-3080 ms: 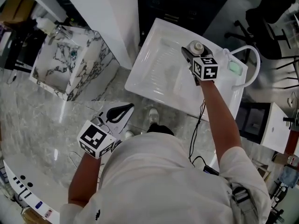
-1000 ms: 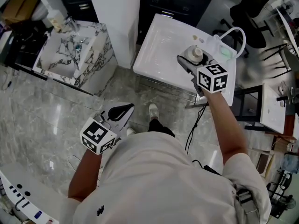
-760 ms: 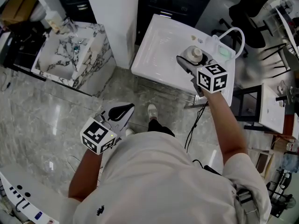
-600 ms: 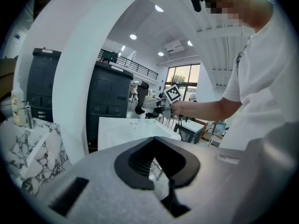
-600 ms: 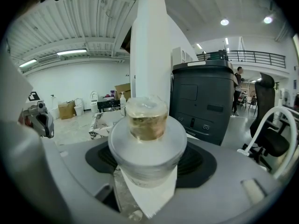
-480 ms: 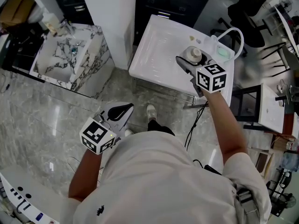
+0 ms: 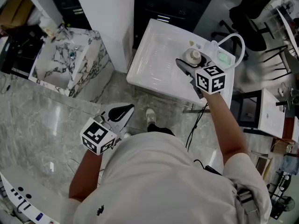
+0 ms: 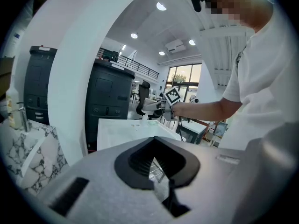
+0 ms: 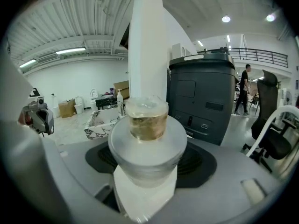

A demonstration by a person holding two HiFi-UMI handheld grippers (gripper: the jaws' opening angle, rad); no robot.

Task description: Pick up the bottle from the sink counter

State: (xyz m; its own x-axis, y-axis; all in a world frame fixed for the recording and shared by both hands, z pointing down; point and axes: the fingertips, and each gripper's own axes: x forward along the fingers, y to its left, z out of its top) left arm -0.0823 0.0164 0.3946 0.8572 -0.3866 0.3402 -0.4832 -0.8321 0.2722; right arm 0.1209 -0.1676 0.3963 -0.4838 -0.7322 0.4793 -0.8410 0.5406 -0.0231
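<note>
The bottle [image 7: 192, 56] is frosted white with a clear cap over amber liquid. My right gripper [image 7: 190, 65] is shut on its body and holds it upright in the air above the right side of the white sink counter [image 7: 154, 73]. In the right gripper view the bottle [image 9: 147, 146] fills the middle, with the jaws pressed to both sides. My left gripper [image 7: 119, 112] hangs low by the person's waist, its jaws together and nothing in them. The left gripper view shows those jaws [image 8: 161, 183] closed, with the sink counter [image 8: 124, 127] far off.
A green soap block [image 7: 223, 58] and a white looped hose [image 7: 235, 37] sit at the counter's right end. A marble-patterned basin [image 7: 70, 62] stands to the left beyond a white pillar [image 7: 105, 13]. A black office chair [image 7: 254, 10] is behind.
Since the earliest frame my right gripper has lifted the bottle off the counter. Over the last second it holds nearly still while the head view drifts. The left gripper has not moved.
</note>
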